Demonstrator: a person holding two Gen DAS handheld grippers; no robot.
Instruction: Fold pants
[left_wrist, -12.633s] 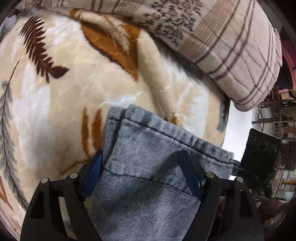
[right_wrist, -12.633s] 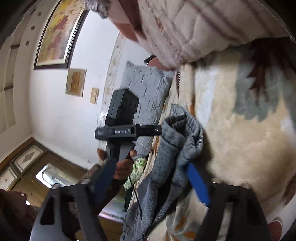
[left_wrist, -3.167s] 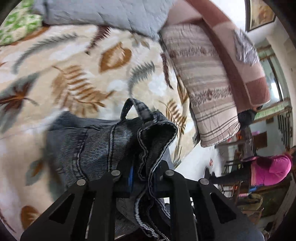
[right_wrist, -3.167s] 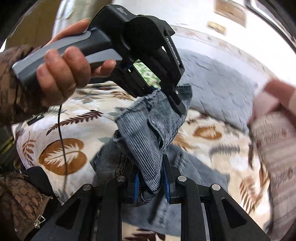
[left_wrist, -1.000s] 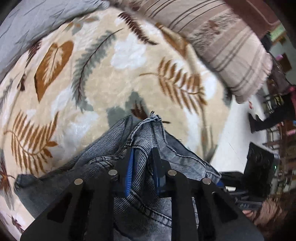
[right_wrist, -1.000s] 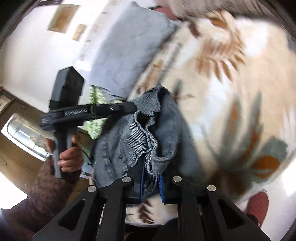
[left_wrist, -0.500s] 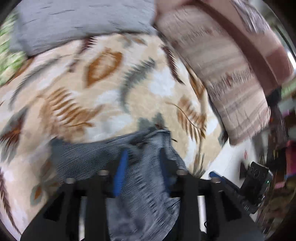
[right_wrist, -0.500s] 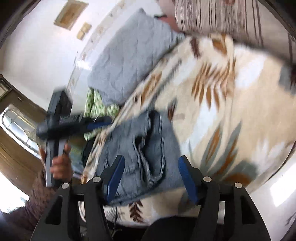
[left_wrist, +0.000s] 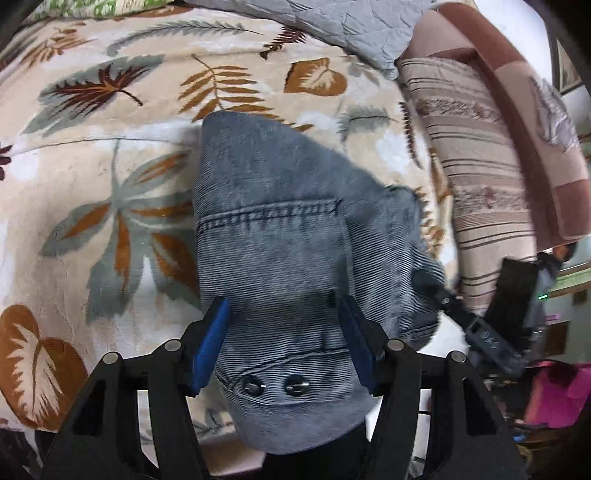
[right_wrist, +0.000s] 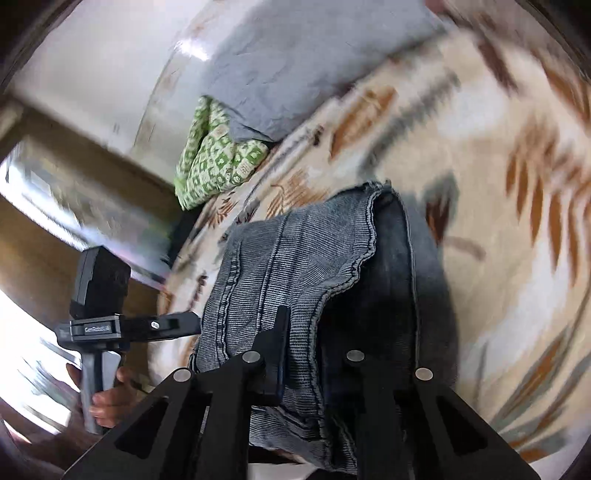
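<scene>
The grey-blue denim pants (left_wrist: 273, 229) lie folded in a thick stack on the leaf-patterned blanket (left_wrist: 110, 184). In the left wrist view my left gripper (left_wrist: 282, 343) hangs over the end with two metal buttons. Its jaws are opening, and the blue pads (left_wrist: 210, 343) stand either side of the cloth without pressing it. In the right wrist view my right gripper (right_wrist: 314, 354) is at the stack's near edge, jaws closing narrowly on a fold of the pants (right_wrist: 295, 266). The left gripper (right_wrist: 177, 325) shows there too, held by a hand (right_wrist: 103, 402).
A grey quilted pillow (left_wrist: 351, 22) and a green patterned cloth (right_wrist: 214, 158) lie at the head of the bed. A striped beige-and-brown quilt (left_wrist: 480, 166) is heaped along one side. The bed's edge runs just behind the pants' near end.
My left gripper has let go of the pants and its jaws have spread wide. The right gripper opened, then narrowed again on the stack's edge. The pants now lie flat and folded.
</scene>
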